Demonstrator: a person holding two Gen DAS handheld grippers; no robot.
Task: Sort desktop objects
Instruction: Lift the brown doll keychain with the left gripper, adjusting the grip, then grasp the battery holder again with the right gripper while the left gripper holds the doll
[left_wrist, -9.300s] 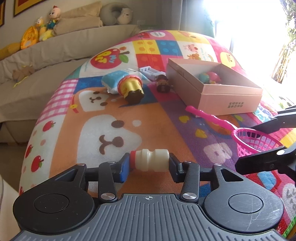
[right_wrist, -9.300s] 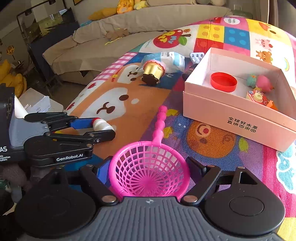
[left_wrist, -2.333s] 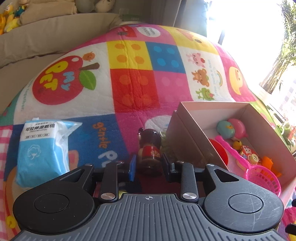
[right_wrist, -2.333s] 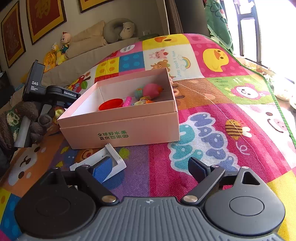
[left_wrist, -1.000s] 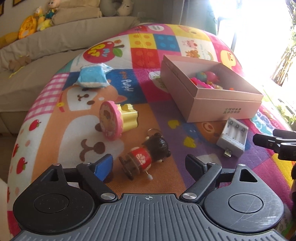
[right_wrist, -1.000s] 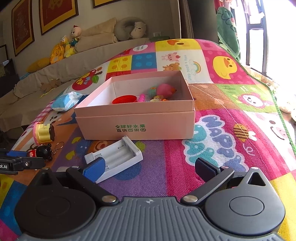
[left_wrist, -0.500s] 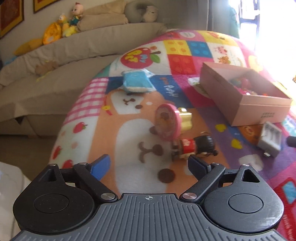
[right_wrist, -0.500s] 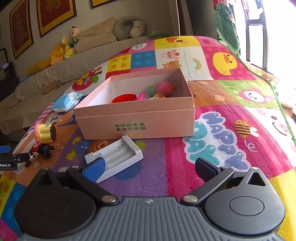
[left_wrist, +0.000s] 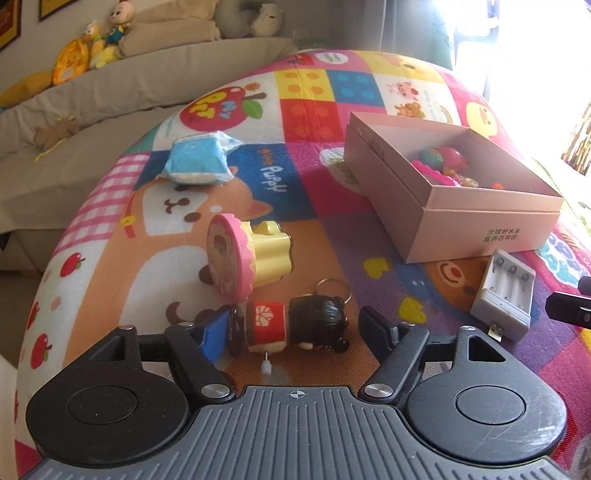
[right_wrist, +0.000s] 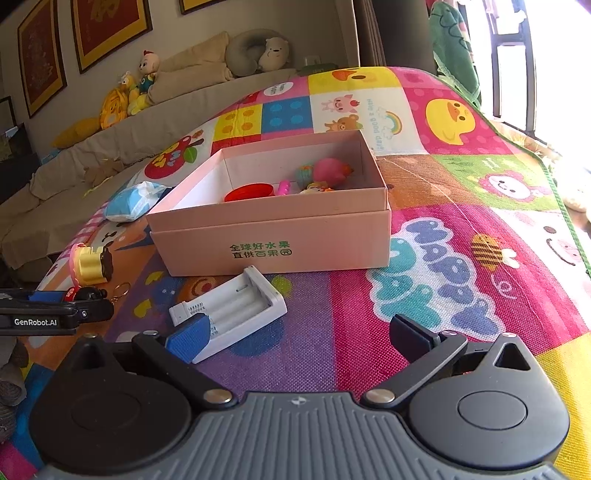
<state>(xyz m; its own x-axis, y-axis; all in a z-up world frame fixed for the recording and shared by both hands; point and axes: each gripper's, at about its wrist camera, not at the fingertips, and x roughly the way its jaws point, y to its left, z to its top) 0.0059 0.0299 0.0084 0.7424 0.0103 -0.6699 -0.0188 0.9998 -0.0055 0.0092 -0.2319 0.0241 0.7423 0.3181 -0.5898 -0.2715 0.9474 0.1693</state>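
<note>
Left wrist view: the left gripper (left_wrist: 295, 328) straddled a small doll keyring (left_wrist: 291, 325) lying on its side on the play mat (left_wrist: 369, 85). Its jaws had just been closing around the doll; the blue left pad sat at the doll's base, while a gap remained between the right pad and the doll's head, so nothing was gripped. A pink-and-yellow toy (left_wrist: 247, 256) lay just beyond the doll. A white battery charger (left_wrist: 508, 295) lay near the front corner of the pink box (left_wrist: 472, 229), which contained several small toys. A blue tissue pack (left_wrist: 197, 162) lay farther back.

Right wrist view: the right gripper (right_wrist: 295, 336) hovered with jaws wide and empty. The battery charger (right_wrist: 232, 306) lay just ahead of its left pad, directly before the pink box (right_wrist: 273, 232)
</note>
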